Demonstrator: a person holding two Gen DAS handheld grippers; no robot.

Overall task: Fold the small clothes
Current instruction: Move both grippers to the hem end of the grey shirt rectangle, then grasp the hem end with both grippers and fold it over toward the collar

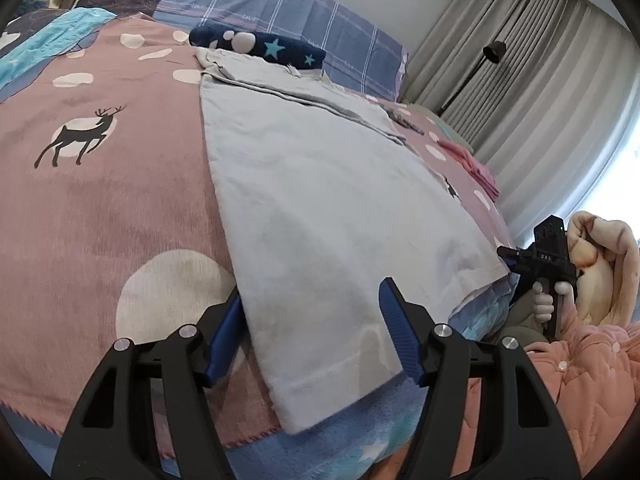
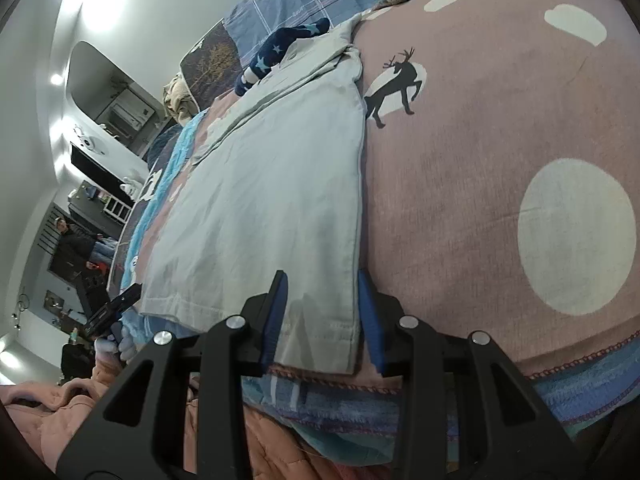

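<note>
A pale grey garment (image 1: pixel 320 200) lies flat and lengthwise on the pink deer-print bedspread (image 1: pixel 100 208), its hem at the near bed edge. My left gripper (image 1: pixel 312 312) is open, its blue fingers straddling the hem's left corner. In the right wrist view the same garment (image 2: pixel 272 184) runs away from me. My right gripper (image 2: pixel 324 300) is open with the hem's right corner between its fingers. The right gripper also shows in the left wrist view (image 1: pixel 536 264), at the garment's far corner.
A navy star-print cloth (image 1: pixel 260 46) and a plaid pillow (image 1: pixel 288 8) lie at the head of the bed. Folded pink clothes (image 1: pixel 472 164) sit near the right edge. Curtains (image 1: pixel 540 92) hang beyond. A peach quilted jacket (image 1: pixel 592 368) is close by.
</note>
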